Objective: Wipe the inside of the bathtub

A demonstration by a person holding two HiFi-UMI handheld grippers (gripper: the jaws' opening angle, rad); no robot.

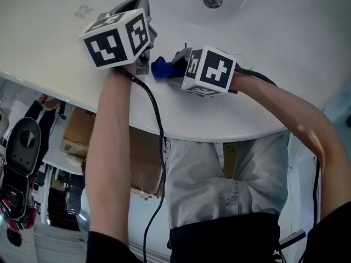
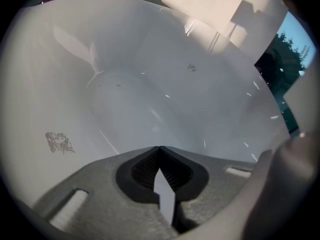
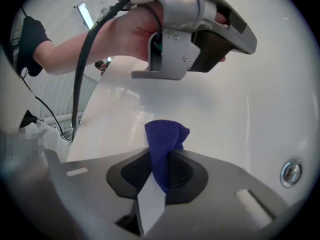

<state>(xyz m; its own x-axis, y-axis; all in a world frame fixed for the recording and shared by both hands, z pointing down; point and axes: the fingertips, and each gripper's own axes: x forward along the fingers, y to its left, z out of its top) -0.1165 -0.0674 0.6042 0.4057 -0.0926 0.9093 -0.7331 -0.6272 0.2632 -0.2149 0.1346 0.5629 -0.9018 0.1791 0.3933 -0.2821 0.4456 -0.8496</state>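
A white bathtub [image 1: 285,43] fills the top of the head view, with its round metal drain [image 1: 213,0] at the far side. My right gripper [image 1: 174,70] hangs just over the near rim, shut on a folded blue cloth [image 1: 160,67]. In the right gripper view the blue cloth [image 3: 165,139] sticks up from between the closed jaws of my right gripper [image 3: 161,170]. My left gripper [image 1: 143,51] hovers just left of the cloth, above the tub's inner wall. The left gripper [image 2: 159,151], seen in its own view, is shut with nothing in it and points at the bare white tub wall [image 2: 150,84].
A small grey smudge [image 2: 59,142] marks the tub wall at the left. The drain [image 3: 291,173] lies low at the right in the right gripper view. Cardboard boxes [image 1: 82,136] and a black-and-red device [image 1: 19,163] stand on the floor beside the tub. Cables trail from both grippers.
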